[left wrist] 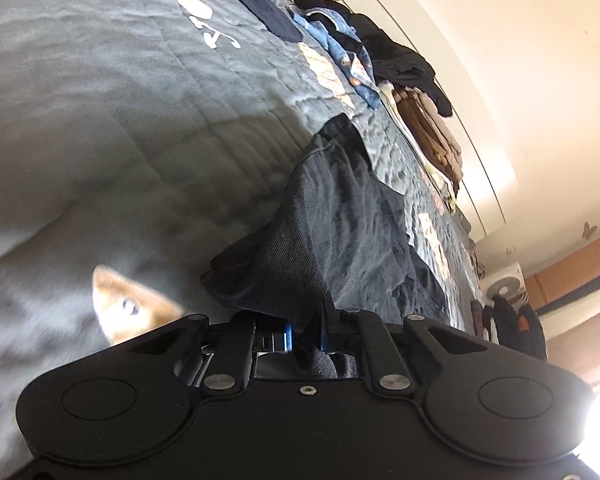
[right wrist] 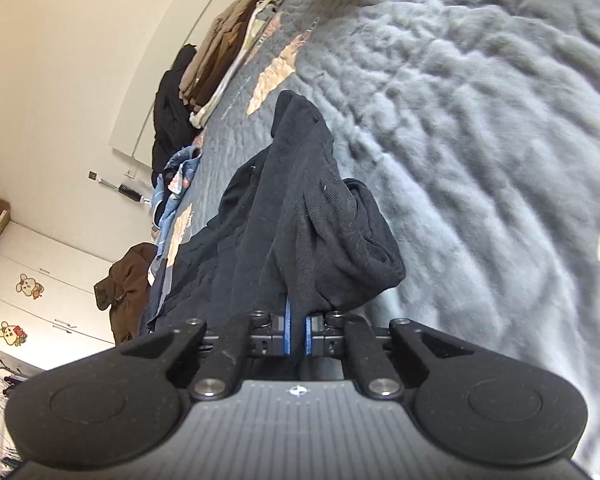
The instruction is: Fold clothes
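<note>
**Colours and patterns, both wrist views**

Left tongs (left wrist: 305, 334): black body, blue pads. Garment (left wrist: 340, 232) ahead of them: black, fine twill weave. Bed cover (left wrist: 100, 100) to their left: grey, quilted, with white print and tan patches.

Right tongs (right wrist: 296, 336): black, blue pads. Folded pile (right wrist: 216, 52) far ahead-left: brown and beige. Blue patterned cloth (right wrist: 176, 180) left of them.

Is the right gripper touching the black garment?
Touching. The right wrist view shows the right gripper shut on the black garment, with cloth pinched between its blue pads.
</note>
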A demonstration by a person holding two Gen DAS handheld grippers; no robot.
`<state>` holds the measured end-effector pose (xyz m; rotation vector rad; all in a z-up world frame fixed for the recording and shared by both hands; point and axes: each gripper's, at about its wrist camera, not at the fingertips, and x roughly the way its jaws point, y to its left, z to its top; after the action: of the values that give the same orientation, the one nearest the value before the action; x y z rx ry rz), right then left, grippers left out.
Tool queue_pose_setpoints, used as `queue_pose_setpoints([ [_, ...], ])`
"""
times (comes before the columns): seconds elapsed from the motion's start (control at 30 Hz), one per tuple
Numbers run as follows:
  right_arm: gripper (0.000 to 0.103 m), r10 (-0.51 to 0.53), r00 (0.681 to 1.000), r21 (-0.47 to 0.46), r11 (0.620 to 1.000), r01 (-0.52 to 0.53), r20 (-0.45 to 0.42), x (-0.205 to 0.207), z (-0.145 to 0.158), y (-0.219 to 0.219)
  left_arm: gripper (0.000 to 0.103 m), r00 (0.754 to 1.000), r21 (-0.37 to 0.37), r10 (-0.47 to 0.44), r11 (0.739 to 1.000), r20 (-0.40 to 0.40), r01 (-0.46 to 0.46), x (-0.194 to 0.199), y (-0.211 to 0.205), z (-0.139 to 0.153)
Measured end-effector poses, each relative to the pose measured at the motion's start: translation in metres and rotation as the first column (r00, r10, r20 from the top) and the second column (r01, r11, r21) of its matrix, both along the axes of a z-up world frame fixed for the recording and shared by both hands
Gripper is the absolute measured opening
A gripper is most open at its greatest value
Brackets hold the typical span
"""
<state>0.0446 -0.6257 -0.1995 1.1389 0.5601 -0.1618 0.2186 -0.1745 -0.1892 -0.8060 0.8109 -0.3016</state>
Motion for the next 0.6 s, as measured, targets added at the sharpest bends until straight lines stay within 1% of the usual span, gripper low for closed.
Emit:
queue_pose_setpoints([
  [0.23, 0.005, -0.013, 0.999, 0.007, 1.000, 0.013, -0.047, -0.049, 0.011, 0.009, 0.011, 0.999, 0.050, -0.014, 0.999, -0.048, 0.017, -0.044, 0.006, 0.006],
  [0.43, 0.004, -0.023, 0.997, 0.006, 1.000, 0.024, -0.080, -0.091, 0.023, 0.023, 0.011, 0.997, 0.101, -0.059, 0.993, -0.059, 0.065, -0.087, 0.015, 0.017],
  [0.5, 0.004, -0.014, 0.996, 0.000, 1.000, 0.014, -0.091, -0.106, 0.028, 0.028, 0.011, 0.995, 0.134, -0.084, 0.987, -0.061, 0.091, -0.102, 0.017, 0.021],
  [0.6, 0.004, -0.001, 0.993, -0.013, 1.000, 0.000, -0.116, -0.127, 0.031, 0.035, 0.011, 0.991, 0.157, -0.102, 0.981, -0.086, 0.115, -0.124, 0.020, 0.019],
])
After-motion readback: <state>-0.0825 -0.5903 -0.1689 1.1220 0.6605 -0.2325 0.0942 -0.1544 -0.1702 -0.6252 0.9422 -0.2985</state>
